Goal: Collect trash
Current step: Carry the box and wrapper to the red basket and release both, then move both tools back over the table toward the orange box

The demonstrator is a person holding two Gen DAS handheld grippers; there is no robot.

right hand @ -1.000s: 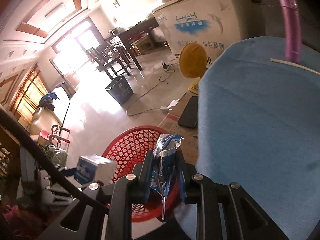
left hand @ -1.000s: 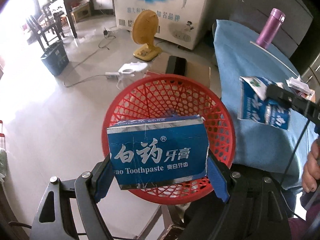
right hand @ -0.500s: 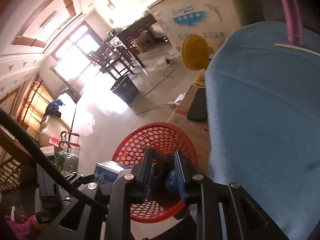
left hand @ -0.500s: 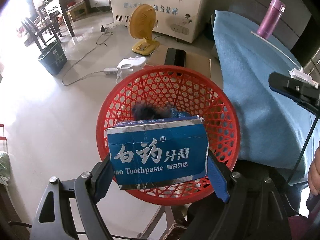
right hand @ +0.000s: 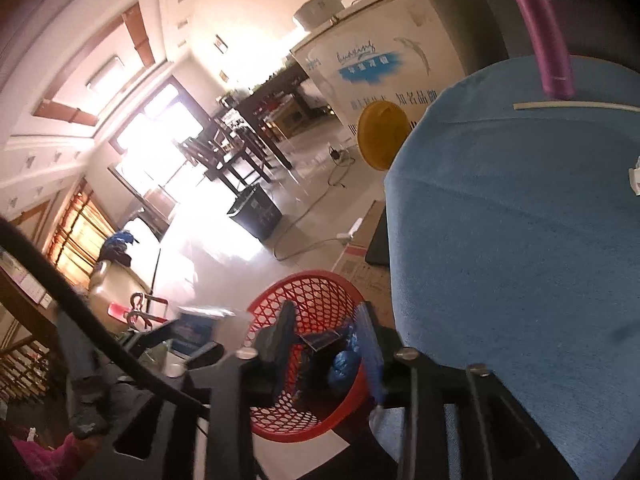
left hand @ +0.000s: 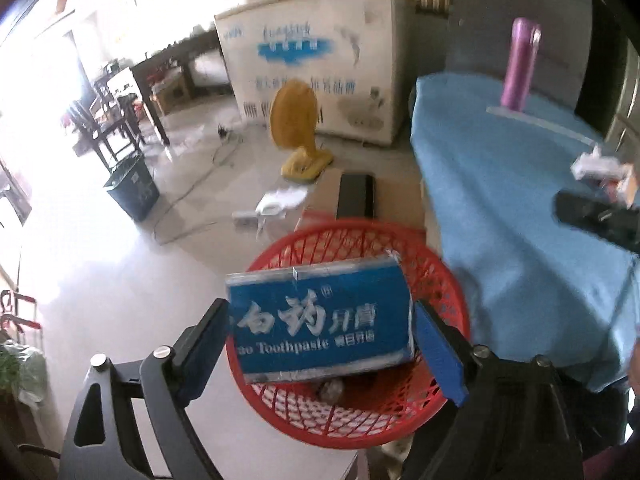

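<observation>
The blue wrapper that the right gripper (right hand: 326,334) pinched a second ago now lies in the red basket (left hand: 452,288) below its opening, empty jaws, so that piece is collected. The left gripper (left hand: 322,330) is opening too; the toothpaste box (left hand: 320,320) sits loose between its pads, directly above the basket, about to drop.

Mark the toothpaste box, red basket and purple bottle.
toothpaste box (left hand: 320,320): left wrist view, blue printed front face.
red basket (left hand: 360,428): left wrist view, near mesh wall.
purple bottle (right hand: 550,40): right wrist view, mid-body.
</observation>
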